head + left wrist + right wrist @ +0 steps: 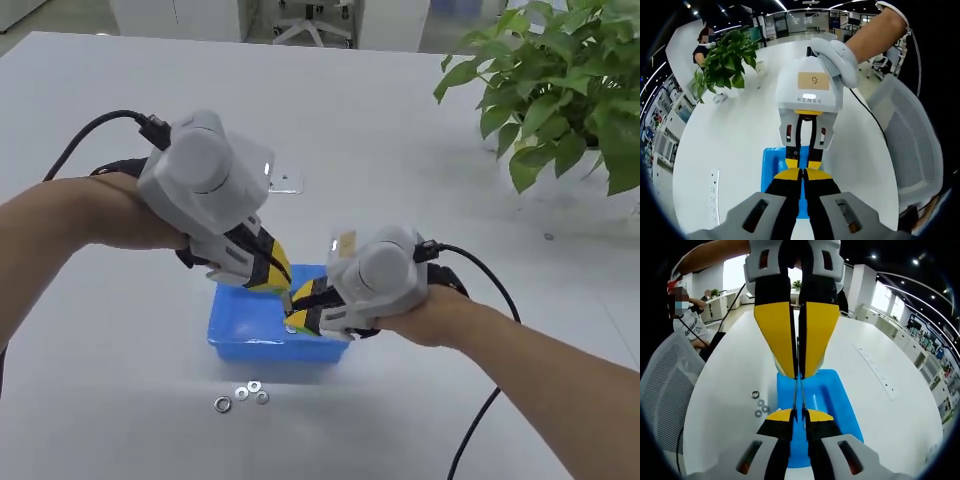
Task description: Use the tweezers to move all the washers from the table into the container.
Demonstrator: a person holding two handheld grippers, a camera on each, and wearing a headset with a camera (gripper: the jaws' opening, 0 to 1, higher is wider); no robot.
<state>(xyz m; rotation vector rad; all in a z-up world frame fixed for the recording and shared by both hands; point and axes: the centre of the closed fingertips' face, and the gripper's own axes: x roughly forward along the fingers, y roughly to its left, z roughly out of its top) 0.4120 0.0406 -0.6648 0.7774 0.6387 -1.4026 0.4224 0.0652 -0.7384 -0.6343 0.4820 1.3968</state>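
Note:
Over the blue container (228, 322) my two grippers meet tip to tip. The left gripper (283, 284) comes in from the upper left, and the right gripper (294, 312) from the right. In the right gripper view a thin metal pair of tweezers (797, 395) runs from the left gripper's (797, 373) shut yellow jaws down into the right gripper's (799, 415) shut jaws, above the container (835, 400). The left gripper (803, 173) faces the right gripper (803, 162) closely. Three washers (242, 393) lie on the white table just in front of the container, also seen as washers (760, 405).
A potted plant (560, 90) stands at the table's far right. A flat clear strip (282, 182) lies behind the left gripper. Cables trail from both grippers. A mesh chair (910, 130) stands beside the table, and a person (687, 315) sits beyond it.

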